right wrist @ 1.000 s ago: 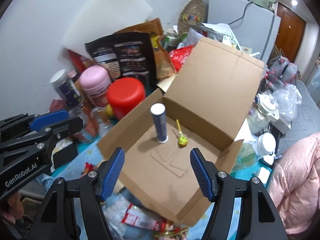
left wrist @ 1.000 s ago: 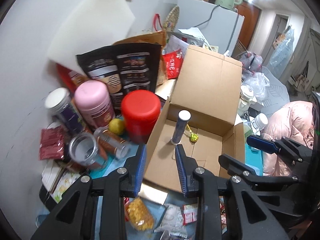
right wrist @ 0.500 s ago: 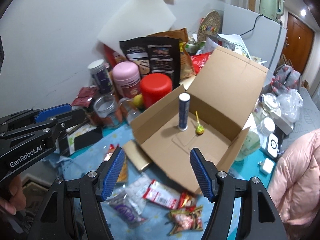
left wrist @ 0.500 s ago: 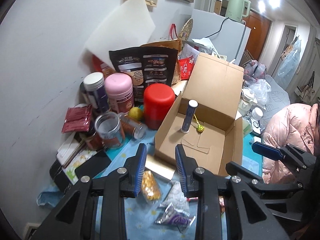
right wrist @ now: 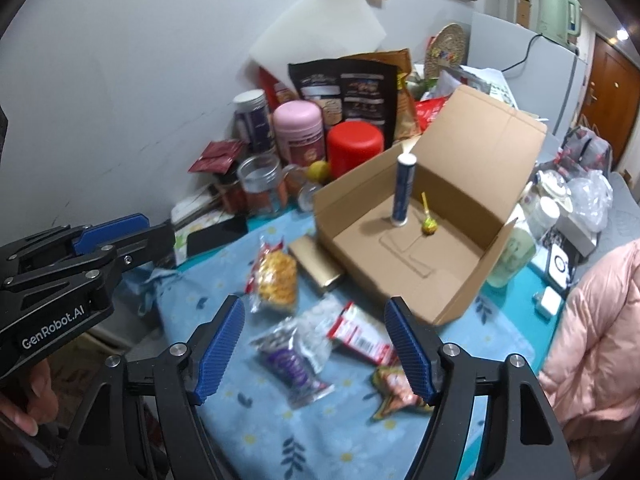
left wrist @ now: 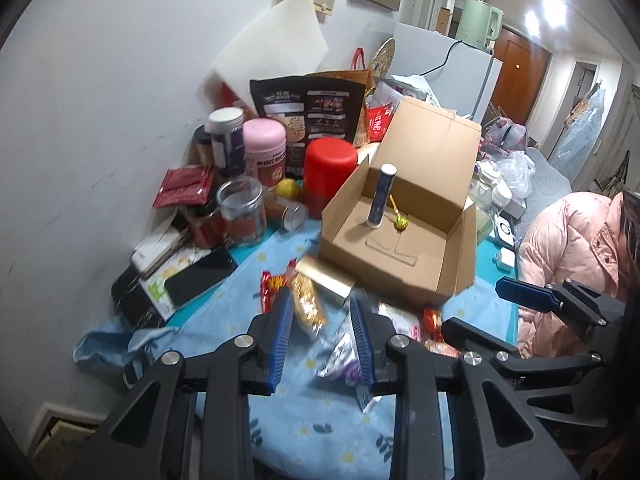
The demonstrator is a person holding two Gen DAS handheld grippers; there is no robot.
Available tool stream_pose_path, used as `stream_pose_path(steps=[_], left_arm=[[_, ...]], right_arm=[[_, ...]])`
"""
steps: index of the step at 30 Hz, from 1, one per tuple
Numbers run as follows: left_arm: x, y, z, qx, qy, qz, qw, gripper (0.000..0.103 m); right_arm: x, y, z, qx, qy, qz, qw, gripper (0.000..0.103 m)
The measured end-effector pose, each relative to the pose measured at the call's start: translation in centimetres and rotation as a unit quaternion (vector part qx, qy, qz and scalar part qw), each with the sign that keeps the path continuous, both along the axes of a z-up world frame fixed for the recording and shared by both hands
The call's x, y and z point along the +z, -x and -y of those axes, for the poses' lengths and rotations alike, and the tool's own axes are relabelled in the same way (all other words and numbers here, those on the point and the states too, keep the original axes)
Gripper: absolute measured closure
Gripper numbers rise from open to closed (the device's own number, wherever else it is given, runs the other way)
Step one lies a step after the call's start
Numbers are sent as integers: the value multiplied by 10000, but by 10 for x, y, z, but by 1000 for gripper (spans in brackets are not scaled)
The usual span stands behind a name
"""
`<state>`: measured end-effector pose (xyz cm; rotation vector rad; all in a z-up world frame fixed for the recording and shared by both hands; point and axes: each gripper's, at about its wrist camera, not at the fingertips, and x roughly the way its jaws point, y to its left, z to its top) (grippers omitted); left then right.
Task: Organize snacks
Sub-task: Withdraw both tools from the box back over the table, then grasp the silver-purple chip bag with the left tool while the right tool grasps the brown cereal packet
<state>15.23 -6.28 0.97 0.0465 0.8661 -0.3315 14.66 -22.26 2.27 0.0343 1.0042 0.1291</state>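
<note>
Sorting barely begun: cardboard box (right wrist: 420, 240) holds only upright tube (right wrist: 404, 190) and lollipop (right wrist: 428, 226); snack packets (right wrist: 292, 356) loose on near surface. Left gripper (left wrist: 320, 340), right gripper (right wrist: 316, 348) fingers open, empty.

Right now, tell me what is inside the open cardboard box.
The cardboard box holds an upright blue tube with a white cap and a lollipop beside it. The near wall hides the floor strip directly behind it.

Cardboard box (right wrist: 448, 248): matt brown corrugated board. Tablecloth (right wrist: 320, 432): light blue printed cloth, wrinkled. Snack packets (right wrist: 294, 364): glossy crinkled plastic film. Gripper pads (right wrist: 218, 350): blue ribbed plastic on black matt frames. Jar (left wrist: 241, 216): clear glass. Red canister (left wrist: 329, 172): smooth plastic.
</note>
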Motion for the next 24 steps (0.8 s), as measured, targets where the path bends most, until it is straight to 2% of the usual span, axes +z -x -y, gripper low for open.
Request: stream_pose_path(steps=[4, 11, 13, 14, 15, 24], left_arm=[[-10, 15, -11, 107, -73, -95, 9999, 74], [-35, 31, -24, 327, -120, -375, 9987, 73], [-44, 34, -24, 355, -175, -463, 9981, 47], [-47, 36, -25, 370, -175, -485, 9980, 18], [-51, 38, -25, 463, -252, -445, 9976, 11], [-85, 31, -12, 335, -186, -815, 9959, 11]], right_arm=[[-7, 12, -9, 88, -46, -46, 9999, 26], [-23, 31, -17, 190, -99, -206, 9996, 26], [-29, 36, -17, 207, -99, -265, 9994, 26], [-32, 38, -17, 205, -93, -296, 9993, 26], [-35, 40, -16, 198, -89, -332, 9992, 26], [-65, 50, 5, 56, -55, -619, 9981, 24]])
